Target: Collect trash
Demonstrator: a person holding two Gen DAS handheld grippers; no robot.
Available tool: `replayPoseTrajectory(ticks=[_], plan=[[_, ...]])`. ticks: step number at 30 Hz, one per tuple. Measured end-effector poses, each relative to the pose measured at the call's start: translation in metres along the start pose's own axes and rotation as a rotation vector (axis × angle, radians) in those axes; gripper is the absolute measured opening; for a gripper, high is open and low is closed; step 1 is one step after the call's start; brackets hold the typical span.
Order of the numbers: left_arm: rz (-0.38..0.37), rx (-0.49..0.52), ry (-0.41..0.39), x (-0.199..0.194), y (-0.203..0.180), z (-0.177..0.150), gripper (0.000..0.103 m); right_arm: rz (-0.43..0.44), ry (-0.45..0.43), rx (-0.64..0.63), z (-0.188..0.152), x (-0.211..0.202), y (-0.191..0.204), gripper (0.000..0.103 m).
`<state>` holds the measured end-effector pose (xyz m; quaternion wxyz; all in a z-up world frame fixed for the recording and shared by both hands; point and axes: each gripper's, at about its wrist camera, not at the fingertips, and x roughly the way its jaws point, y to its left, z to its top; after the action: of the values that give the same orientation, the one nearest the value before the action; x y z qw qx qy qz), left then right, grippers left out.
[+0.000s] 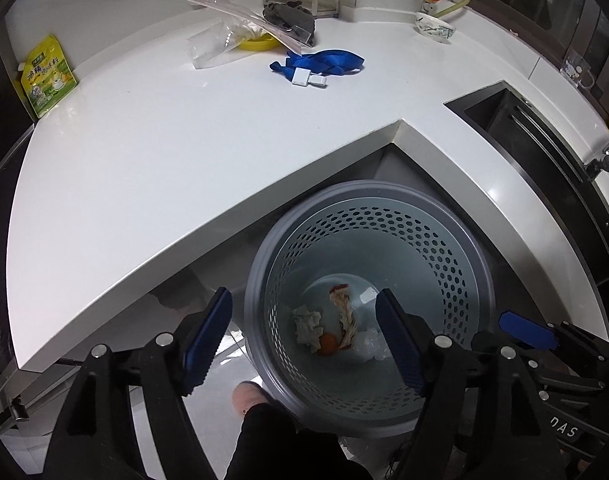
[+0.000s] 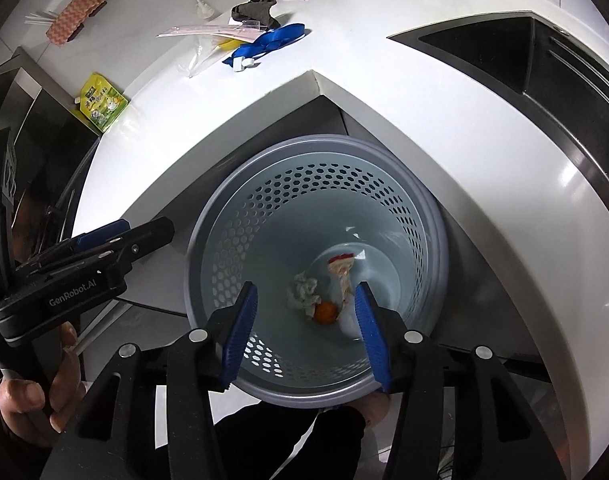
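In the left wrist view, the left gripper point(image 1: 304, 336) is held with its jaws spread wide and nothing between them, tilted steeply down over the near rim of the perforated bin point(image 1: 456, 256). Beyond and below the fingertips, at the bin's bottom, a crumpled tissue point(image 1: 307, 323), an orange peel piece point(image 1: 328, 345), a torn wrapper point(image 1: 344, 312) and clear plastic point(image 1: 370, 346) are seen lying together. All are judged light, soft and crushable, easily pinched at any bunched fold

In the right wrist view, the right gripper point(image 2: 304, 330) is likewise open and empty, angled down into the bin. The same scraps lie just ahead between its jaws' lines. Far beyond, on the counter point(image 2: 384, 120), a blue strap point(image 2: 273, 39) and a yellow pouch point(image 2: 103, 107) remain; the pouch is judged slippery, best taken at its edge
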<state>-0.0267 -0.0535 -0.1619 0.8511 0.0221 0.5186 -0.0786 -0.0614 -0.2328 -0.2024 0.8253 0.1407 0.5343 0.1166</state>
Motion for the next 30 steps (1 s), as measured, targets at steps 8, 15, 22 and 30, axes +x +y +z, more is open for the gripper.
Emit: replayPoseTrajectory(ticks=[8,15,22,30], plan=[[0.01,-0.015,-0.033,-0.018,0.001,0.007,0.073,0.016,-0.009,-0.009,0.0,-0.014,0.003,0.049],[0.023,-0.038,-0.089,-0.043,0.002,0.02,0.076,0.029,-0.046,-0.032,0.008,-0.035,0.008,0.051],[0.035,-0.066,-0.153,-0.067,0.005,0.036,0.079,0.04,-0.097,-0.061,0.023,-0.058,0.014,0.052],[0.057,-0.093,-0.205,-0.087,0.019,0.053,0.085,0.048,-0.14,-0.083,0.042,-0.069,0.024,0.057]])
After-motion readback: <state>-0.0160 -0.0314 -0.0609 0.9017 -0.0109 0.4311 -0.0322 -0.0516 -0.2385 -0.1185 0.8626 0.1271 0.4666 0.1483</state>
